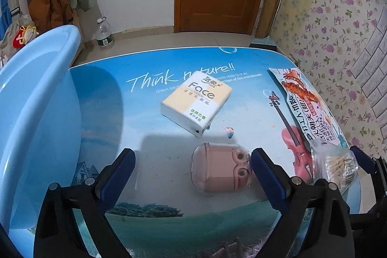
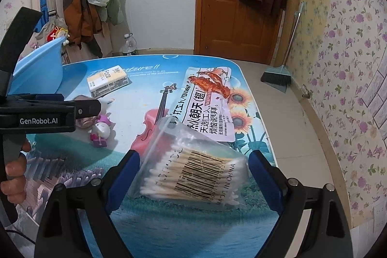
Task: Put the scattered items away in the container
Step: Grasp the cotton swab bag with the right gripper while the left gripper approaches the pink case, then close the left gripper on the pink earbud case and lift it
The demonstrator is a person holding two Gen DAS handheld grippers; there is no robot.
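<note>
A light-blue basin [image 1: 36, 113] stands at the table's left edge. My left gripper [image 1: 193, 161] is open over a pink case in a clear shell [image 1: 220, 168]; the case lies close against the right finger, far from the left one. Beyond it lies a tissue pack [image 1: 196, 100]. My right gripper [image 2: 193, 173] is open astride a clear bag of cotton swabs [image 2: 193, 171], whose far end rests on a long snack packet [image 2: 208, 103]. The bag's edges lie close to both pads. A small pink-and-white toy figure [image 2: 100, 132] lies beside the left gripper [image 2: 94, 109].
The table [image 1: 169, 221] carries a printed blue landscape cover and ends just right of the snack packet. A person's hand [image 2: 14, 173] holds the left gripper's handle. On the floor are a water bottle [image 1: 104, 35] and a broom with dustpan [image 2: 278, 76].
</note>
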